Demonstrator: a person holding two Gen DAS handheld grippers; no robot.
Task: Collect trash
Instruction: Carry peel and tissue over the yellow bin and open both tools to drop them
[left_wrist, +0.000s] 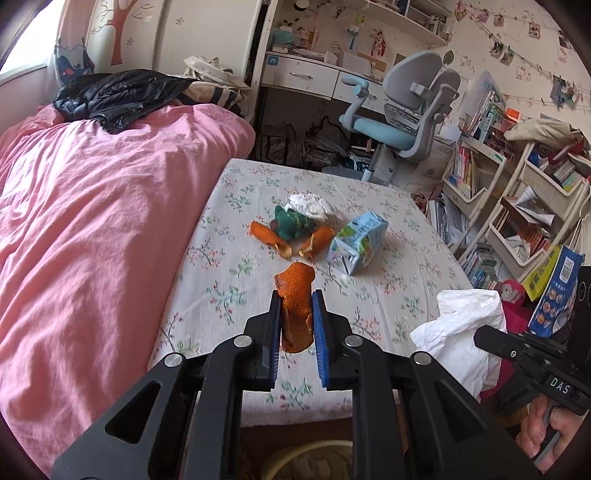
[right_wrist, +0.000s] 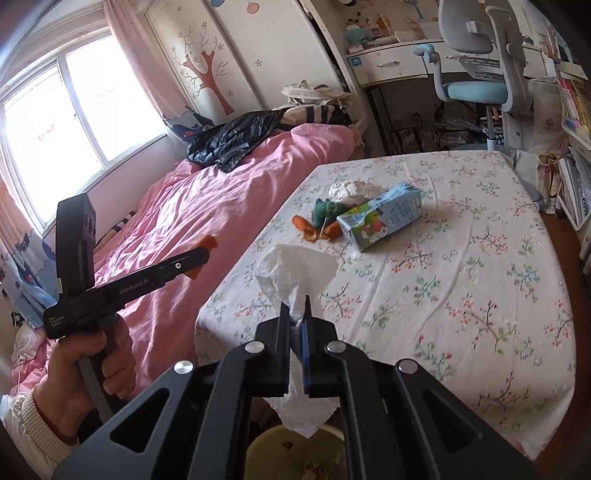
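Left gripper (left_wrist: 295, 295): clamped on a piece of orange peel (left_wrist: 295, 306), which stands between the blue pads at the near edge of the counter (left_wrist: 406, 266).

Right gripper (right_wrist: 295, 302): pinched tight on a crumpled white tissue (right_wrist: 295, 269); the tissue billows above the fingertips and hangs below them over a yellow bin (right_wrist: 266, 446).

Yellow bin: on the floor below the counter's near edge, scraps visible inside.

Counter, floral cloth: carries the remaining trash in one cluster near its middle. Items: a blue-and-green drink carton (left_wrist: 358, 240) lying on its side; two curled orange peels (left_wrist: 266, 232) just beside it; a dark green crumpled object (left_wrist: 291, 223) between the peels; a white paper wad (left_wrist: 308, 206) touching it behind.

Bed with pink cover (left_wrist: 92, 221): alongside the counter; a black jacket (left_wrist: 114, 94) lies at its far end.

Desk chair (left_wrist: 402, 122): beyond the counter.
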